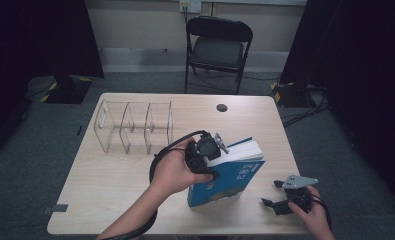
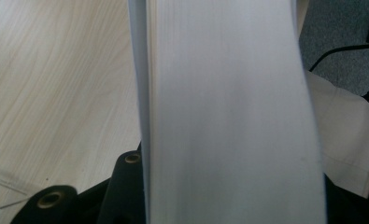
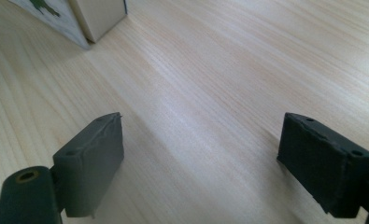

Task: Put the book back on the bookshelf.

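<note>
A thick blue book (image 1: 233,176) stands on edge on the wooden table (image 1: 110,190), its white page block facing up and to the right. My left gripper (image 1: 211,159) comes down over its near top corner, jaws on either side, shut on it. In the left gripper view the pale page edge of the book (image 2: 229,116) runs up between the jaws, and one black finger (image 2: 126,182) lies against its side. My right gripper (image 1: 271,193) rests low near the table's front right edge, open, nothing between its pads (image 3: 91,163). A corner of the book (image 3: 86,18) shows far off.
A clear acrylic divider rack (image 1: 132,125) with several slots stands at the back left of the table. A dark round grommet (image 1: 222,107) sits near the far edge. A black folding chair (image 1: 217,47) stands beyond the table.
</note>
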Available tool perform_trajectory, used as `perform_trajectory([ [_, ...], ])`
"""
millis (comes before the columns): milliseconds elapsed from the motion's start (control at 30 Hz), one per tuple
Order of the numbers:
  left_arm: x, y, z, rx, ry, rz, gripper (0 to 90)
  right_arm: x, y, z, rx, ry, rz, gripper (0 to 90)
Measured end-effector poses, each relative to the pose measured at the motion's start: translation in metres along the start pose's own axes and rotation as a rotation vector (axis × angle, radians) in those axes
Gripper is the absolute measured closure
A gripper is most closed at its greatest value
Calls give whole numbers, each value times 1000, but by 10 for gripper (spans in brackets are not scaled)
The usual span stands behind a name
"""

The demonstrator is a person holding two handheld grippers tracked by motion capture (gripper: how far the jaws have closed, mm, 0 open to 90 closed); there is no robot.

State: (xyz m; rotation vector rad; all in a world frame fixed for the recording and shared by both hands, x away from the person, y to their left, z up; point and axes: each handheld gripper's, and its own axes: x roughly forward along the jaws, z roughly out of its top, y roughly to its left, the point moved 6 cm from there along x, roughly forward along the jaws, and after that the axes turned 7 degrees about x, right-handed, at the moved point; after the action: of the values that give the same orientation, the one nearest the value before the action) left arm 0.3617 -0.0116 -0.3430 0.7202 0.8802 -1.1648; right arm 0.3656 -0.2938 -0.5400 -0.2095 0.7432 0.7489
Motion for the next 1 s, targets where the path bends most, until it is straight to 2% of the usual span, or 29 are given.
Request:
perform_trajectory([
  [300,-14,5,-15,-54,17,17,619,0,0,0,-1,1,-1,136],
  [467,-23,9,-23,-62,27,32,619,0,0,0,1,1,-2,136],
  [567,-28,11,-28,-90,27,34,619,0,0,0,1,1,-2,136],
  [1000,-42,21,-42,-121,56,54,619,0,0,0,1,1,-1,136],
])
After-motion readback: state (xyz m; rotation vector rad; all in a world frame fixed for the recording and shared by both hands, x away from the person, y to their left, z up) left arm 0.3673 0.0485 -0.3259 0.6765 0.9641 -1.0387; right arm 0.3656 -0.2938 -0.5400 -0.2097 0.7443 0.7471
